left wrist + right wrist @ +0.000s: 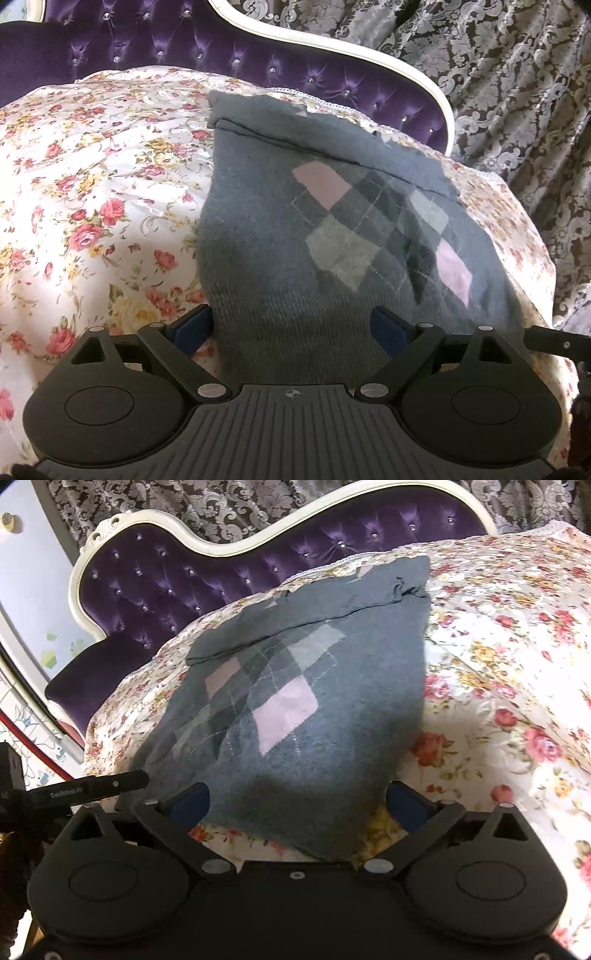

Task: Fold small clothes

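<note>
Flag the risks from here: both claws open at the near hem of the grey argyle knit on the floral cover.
1. The left claw straddles the grey argyle knit, but the right claw sits over a corner, so it may catch only an edge and skew the fold.
2. Closing low could pinch the floral cover together with the knit.
3. The folded band at the far end looks loose and might unfold when lifted.

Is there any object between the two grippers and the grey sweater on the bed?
Nothing visible stands in the way. The grey argyle sweater lies alone on the floral bedspread. Its near hem already sits between the open fingers of the left gripper and of the right gripper.
</note>
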`<control>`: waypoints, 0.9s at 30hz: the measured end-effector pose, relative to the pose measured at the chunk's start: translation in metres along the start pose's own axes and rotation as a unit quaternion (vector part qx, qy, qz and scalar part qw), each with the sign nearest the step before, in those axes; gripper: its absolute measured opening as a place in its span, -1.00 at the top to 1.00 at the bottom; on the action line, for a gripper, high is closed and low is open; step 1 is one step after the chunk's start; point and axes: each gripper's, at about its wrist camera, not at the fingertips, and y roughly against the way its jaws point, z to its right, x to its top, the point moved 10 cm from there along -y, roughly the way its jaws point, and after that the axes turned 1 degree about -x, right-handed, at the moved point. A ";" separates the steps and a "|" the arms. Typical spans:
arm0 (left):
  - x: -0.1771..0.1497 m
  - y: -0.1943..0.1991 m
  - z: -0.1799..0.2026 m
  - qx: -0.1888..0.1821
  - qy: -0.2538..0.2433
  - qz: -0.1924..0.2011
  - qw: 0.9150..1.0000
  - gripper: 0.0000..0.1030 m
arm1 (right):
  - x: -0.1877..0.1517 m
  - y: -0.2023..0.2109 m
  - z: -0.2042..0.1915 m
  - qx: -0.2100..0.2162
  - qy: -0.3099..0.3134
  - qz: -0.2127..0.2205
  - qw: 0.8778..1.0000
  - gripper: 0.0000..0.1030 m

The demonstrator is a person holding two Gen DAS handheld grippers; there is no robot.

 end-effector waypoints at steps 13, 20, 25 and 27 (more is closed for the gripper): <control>0.007 -0.010 0.003 -0.008 -0.001 0.002 1.000 -0.88 | 0.008 -0.012 -0.001 0.041 -0.038 0.020 0.998 -1.00; 0.005 -0.004 0.003 -0.023 0.012 -0.002 1.000 -0.87 | 0.007 -0.011 -0.002 0.047 -0.035 0.021 0.998 -1.00; 0.002 0.002 0.002 -0.024 0.015 0.000 1.000 -0.70 | 0.002 -0.007 -0.005 0.046 -0.018 0.015 0.999 -1.00; 0.002 0.004 -0.001 -0.022 0.018 0.000 1.000 -0.60 | 0.001 -0.006 -0.006 0.046 -0.013 0.014 0.999 -1.00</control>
